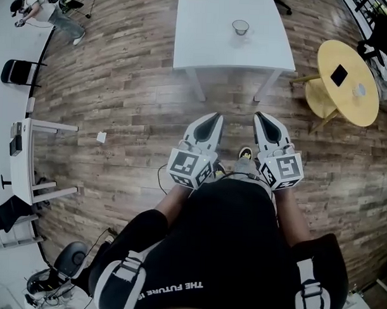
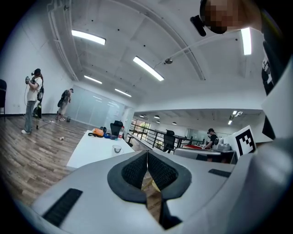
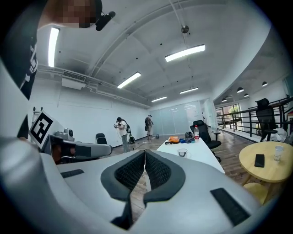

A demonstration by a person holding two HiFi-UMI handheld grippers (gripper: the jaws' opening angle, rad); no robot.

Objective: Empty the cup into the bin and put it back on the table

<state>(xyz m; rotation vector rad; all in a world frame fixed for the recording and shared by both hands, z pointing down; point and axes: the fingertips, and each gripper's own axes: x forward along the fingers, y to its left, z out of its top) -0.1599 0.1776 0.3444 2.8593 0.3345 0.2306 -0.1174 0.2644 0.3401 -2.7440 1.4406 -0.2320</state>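
The glass cup [image 1: 240,27] is located on the white worktop [image 1: 204,40], toward its near edge. The left claw [image 1: 215,117] and the right claw [image 1: 261,116] are both closed and empty, well apart from the worktop.

A wood-plank floor [image 1: 119,97] is stretching across the whole room. A white table [image 1: 210,43] is standing on it straight ahead, and a round yellow table [image 1: 363,109] is sitting just to its right. At the left edge a black chair [image 1: 16,71] and a white desk [image 1: 21,176] are lining the wall. White walls [image 3: 87,114] are enclosing the space, and long strip lights [image 3: 185,52] are glowing on the white ceiling [image 3: 137,41]. A glass partition [image 3: 175,118] is closing off the far end. A black office chair [image 3: 203,129] is standing beside the white table, and a dark railing [image 3: 233,119] is running along the right side.
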